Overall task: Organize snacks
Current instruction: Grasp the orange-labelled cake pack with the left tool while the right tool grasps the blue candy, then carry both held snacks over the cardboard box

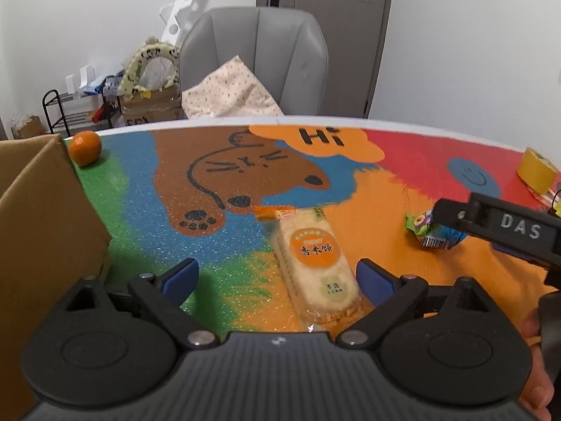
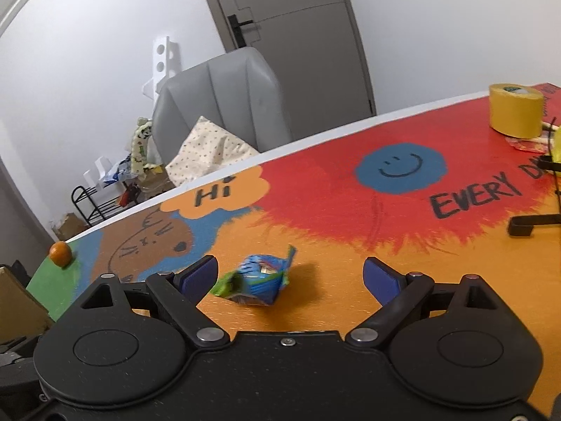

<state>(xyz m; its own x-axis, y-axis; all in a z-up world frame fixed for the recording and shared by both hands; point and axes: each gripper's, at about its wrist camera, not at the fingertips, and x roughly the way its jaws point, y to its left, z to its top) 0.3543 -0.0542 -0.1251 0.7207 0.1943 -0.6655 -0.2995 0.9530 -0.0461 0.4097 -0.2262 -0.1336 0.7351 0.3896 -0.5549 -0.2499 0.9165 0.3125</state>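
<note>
Left wrist view: the left hand-held gripper (image 1: 277,277) is spread wide, released, the rice cracker pack (image 1: 313,266) lying on the desk (image 1: 403,161) between its fingers, untouched.

Right wrist view: the right hand-held gripper (image 2: 291,275) is likewise released, the blue-green snack packet (image 2: 257,279) between its fingers, mid-desk.

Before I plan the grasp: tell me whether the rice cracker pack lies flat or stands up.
Flat: the rice cracker pack lies label-up on the table mat.

The cardboard box (image 1: 42,217) is cut off by the left edge.
</note>
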